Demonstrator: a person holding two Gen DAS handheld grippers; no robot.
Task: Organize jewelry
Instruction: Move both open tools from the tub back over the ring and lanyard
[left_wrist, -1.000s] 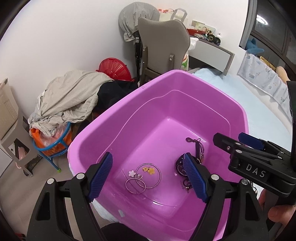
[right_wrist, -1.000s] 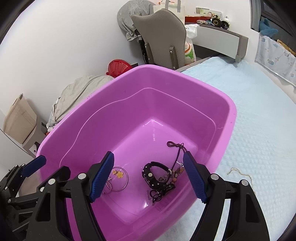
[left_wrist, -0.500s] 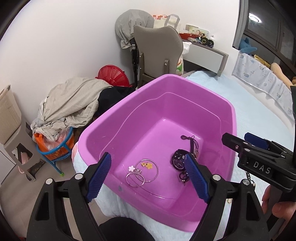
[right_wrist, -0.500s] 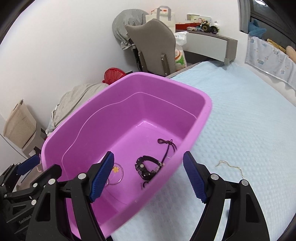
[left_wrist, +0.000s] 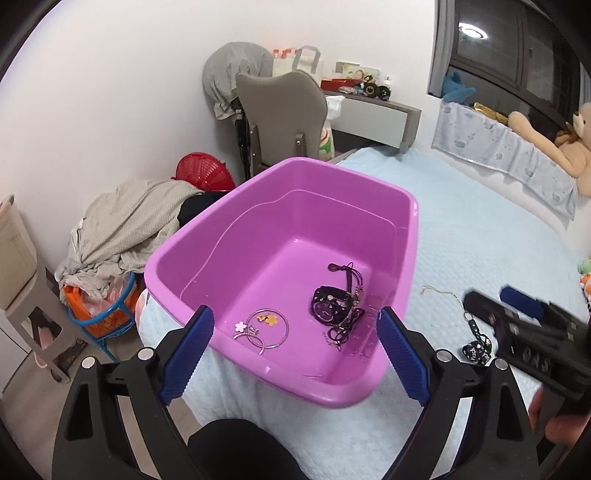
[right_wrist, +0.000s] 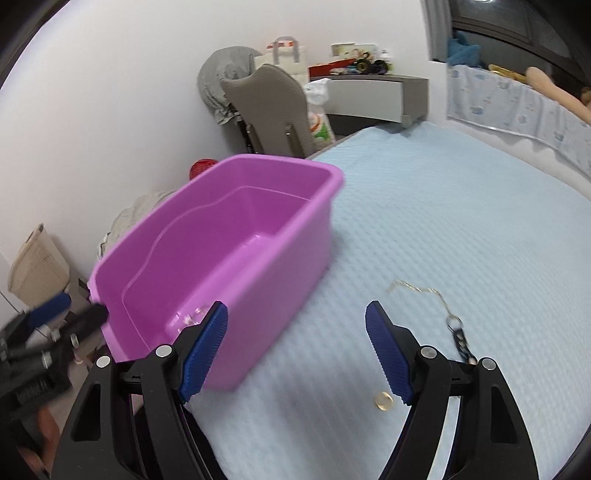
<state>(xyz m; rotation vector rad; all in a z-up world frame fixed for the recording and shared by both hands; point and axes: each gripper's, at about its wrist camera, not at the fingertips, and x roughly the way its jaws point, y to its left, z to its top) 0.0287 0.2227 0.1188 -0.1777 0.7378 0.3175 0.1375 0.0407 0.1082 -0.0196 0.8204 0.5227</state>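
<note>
On the pale blue bedspread, a thin gold chain lies beside the purple tub holding hoops, while the left gripper is opening, empty, and the right gripper stands spread.

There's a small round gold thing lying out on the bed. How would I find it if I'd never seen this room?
Start at the purple tub on the pale blue bedspread, then look at the bare cover on its open-bed side. Nearest the camera, by the right gripper, lies a gold disc. Unlike the thin gold chain and dark keychain farther off, it is a solid coin shape.
</note>
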